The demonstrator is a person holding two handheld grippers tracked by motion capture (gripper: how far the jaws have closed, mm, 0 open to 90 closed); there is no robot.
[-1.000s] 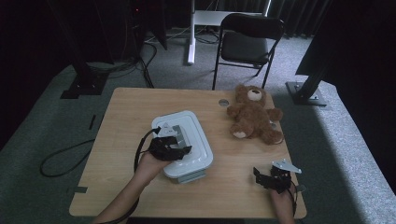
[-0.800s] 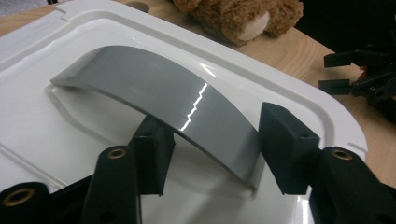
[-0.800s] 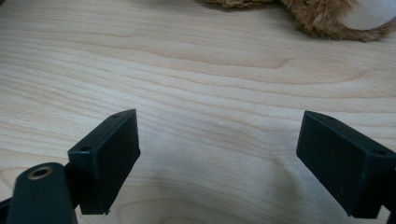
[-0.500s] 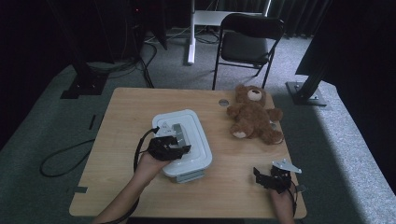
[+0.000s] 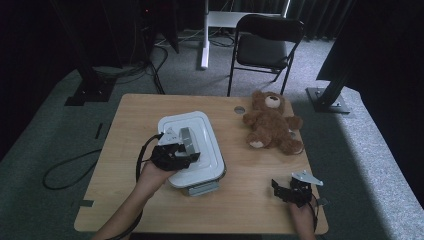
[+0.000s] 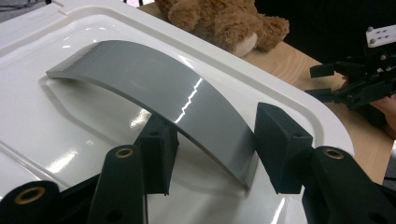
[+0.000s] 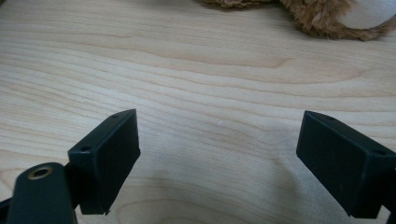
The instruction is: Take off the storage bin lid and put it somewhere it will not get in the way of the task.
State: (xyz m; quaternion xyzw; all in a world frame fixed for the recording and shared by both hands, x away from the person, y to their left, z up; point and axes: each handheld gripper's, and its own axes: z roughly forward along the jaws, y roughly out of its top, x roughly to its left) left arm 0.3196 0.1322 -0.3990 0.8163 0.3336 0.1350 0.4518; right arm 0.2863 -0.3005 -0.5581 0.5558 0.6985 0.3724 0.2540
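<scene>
A white box lid point(image 5: 202, 131) with a curved grey handle point(image 5: 188, 141) lies mid-table over a grey base point(image 5: 202, 189) that peeks out at the near edge. My left gripper point(image 5: 183, 151) straddles that handle point(image 6: 154, 88); its jaws have been closing and now hold it across its width, with one of the pads point(image 6: 280, 149) at the handle's edge. The lid point(image 6: 51, 135) sits slightly raised and tilted. My right gripper point(image 5: 281, 190) rests open near the table's front right corner, above bare wood point(image 7: 217, 158).
A brown teddy bear point(image 5: 270, 125) lies at the back right of the wooden table point(image 5: 125, 200), next to a small round grommet point(image 5: 240, 109). A black folding chair point(image 5: 265, 45) stands behind the table. The right gripper point(image 6: 348, 84) shows beyond the lid's rim.
The left gripper has risen a little with the handle in it, and the lid has tipped up off its base. The right gripper has stayed put.
</scene>
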